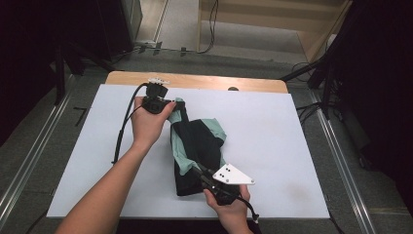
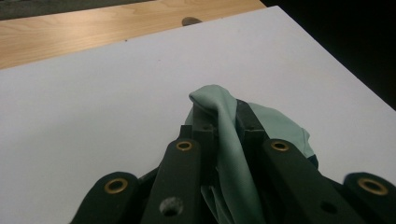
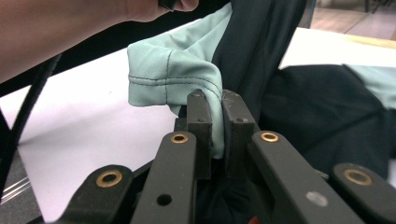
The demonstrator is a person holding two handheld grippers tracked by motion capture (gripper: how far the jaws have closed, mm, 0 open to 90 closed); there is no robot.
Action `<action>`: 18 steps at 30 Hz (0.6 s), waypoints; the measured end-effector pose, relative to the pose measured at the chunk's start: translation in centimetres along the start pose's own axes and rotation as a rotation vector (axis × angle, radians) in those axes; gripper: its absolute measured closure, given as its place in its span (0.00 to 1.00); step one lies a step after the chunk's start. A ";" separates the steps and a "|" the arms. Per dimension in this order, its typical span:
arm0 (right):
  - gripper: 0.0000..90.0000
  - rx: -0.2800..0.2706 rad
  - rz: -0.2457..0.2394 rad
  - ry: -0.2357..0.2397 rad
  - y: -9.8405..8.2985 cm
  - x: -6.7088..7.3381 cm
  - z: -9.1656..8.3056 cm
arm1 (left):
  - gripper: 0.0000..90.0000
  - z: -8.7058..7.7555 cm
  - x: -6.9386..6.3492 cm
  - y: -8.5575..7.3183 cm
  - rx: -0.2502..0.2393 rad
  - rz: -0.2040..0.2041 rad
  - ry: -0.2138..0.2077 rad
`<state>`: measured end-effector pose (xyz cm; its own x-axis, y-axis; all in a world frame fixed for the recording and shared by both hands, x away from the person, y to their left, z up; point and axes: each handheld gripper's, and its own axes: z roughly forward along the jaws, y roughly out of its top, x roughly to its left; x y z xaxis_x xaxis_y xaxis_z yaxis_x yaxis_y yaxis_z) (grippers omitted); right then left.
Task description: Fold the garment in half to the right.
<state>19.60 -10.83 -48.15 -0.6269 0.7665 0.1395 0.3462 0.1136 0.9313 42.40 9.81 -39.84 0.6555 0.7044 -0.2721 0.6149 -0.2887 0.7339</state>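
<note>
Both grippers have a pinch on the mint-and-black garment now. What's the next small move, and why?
Probably draw the two grippers apart to stretch the cloth. The left gripper is shut on a mint fold at the far end of the garment, the right gripper on a mint hem at the near end, and the cloth between them lies bunched on the white sheet.

Garment [image 1: 197, 146] smooth cloth (stitched hem); table [image 1: 272, 146] matt.

Black-and-mint garment [image 1: 196, 146] bunched lengthwise mid-table, both ends pinched and lifted slightly.
</note>
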 end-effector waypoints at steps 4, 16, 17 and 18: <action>0.91 0.009 0.008 -0.017 -0.4 -0.8 -0.7 | 0.91 1.3 -0.8 0.1 0.007 0.006 -0.016; 0.91 0.060 0.080 -0.035 -2.1 -2.5 -1.3 | 0.91 4.3 -2.0 0.0 0.052 0.013 -0.038; 0.91 0.069 0.075 -0.038 -2.3 -2.5 -1.3 | 0.91 4.5 -2.1 0.0 0.053 0.013 -0.038; 0.91 0.074 0.077 -0.040 -2.4 -2.5 -1.3 | 0.91 4.6 -2.2 0.0 0.060 0.017 -0.042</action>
<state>19.40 -13.83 -50.30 -0.5691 0.7989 0.1947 0.4433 0.0986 0.8909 42.96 5.25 -42.16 0.6829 0.6719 -0.2867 0.6278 -0.3392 0.7006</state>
